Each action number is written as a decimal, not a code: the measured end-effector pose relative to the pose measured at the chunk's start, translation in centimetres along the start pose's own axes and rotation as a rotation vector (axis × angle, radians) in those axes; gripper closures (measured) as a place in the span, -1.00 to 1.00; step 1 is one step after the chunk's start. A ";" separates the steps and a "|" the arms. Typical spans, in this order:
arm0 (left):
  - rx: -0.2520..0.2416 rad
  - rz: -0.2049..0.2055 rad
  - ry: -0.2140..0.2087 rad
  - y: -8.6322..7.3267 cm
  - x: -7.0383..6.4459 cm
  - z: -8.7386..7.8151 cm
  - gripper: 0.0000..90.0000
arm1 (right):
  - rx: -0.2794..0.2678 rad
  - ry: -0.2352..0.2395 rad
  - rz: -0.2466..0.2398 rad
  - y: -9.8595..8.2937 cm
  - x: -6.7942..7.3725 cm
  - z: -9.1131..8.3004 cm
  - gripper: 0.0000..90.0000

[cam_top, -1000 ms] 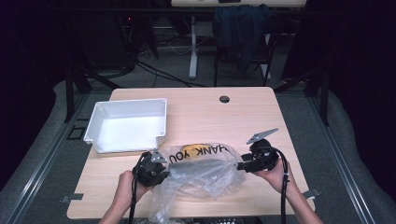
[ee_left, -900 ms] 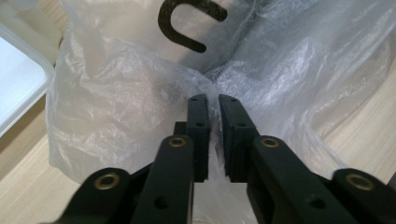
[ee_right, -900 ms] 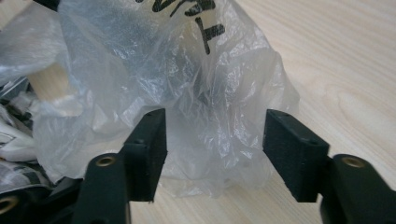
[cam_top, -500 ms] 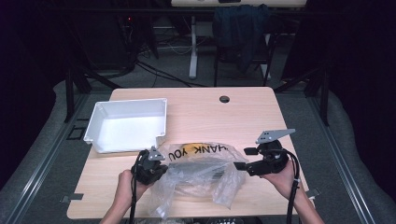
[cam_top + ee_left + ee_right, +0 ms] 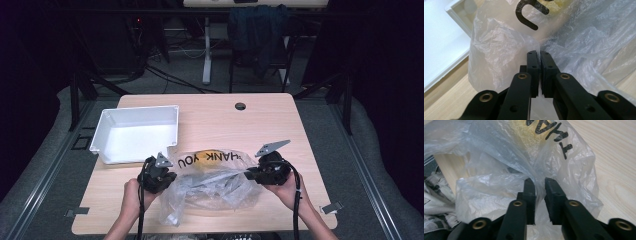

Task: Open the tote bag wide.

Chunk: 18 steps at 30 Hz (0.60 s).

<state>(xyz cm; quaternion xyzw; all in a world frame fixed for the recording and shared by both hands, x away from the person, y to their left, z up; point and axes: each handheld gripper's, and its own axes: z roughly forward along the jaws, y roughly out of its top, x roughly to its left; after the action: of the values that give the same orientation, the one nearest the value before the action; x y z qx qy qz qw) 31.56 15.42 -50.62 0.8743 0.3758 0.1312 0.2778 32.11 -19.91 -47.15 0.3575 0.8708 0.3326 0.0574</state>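
A clear plastic bag (image 5: 215,185) printed THANK YOU lies crumpled on the near half of the wooden table, with something yellow (image 5: 202,156) inside it. My left gripper (image 5: 167,176) is at the bag's left edge. In the left gripper view its jaws (image 5: 539,53) are shut on a fold of the bag (image 5: 499,50). My right gripper (image 5: 248,175) is at the bag's right edge. In the right gripper view its jaws (image 5: 539,181) stand a little apart, with the bag's film (image 5: 499,150) running into the gap.
A white tray (image 5: 107,150) stands at the table's left, just behind the left gripper, and its rim (image 5: 456,15) appears beside the bag. A round cable hole (image 5: 240,106) sits near the far edge. Patterned cloth (image 5: 436,192) lies off the near edge.
My right gripper pulled away to the right and up, then came back left onto the bag's right edge. The left gripper has kept its hold and barely moved.
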 end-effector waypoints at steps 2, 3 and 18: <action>0.002 -0.002 -0.010 0.0 0.1 -0.1 0.77 | 0.004 0.007 0.008 0.0 -0.4 0.3 0.84; 0.002 -0.001 -0.009 0.1 0.1 -0.2 0.62 | 0.000 0.007 0.012 0.0 -0.4 0.4 0.85; -0.060 0.167 -0.005 2.8 -5.7 -1.6 -0.14 | -0.050 0.016 -0.003 0.3 0.2 -0.6 0.83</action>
<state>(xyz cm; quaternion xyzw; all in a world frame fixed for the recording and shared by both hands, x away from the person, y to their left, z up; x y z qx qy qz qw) 28.64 10.32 -47.79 0.8943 0.2966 0.1629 0.2927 31.92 -19.96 -46.47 0.3522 0.8630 0.3571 0.0600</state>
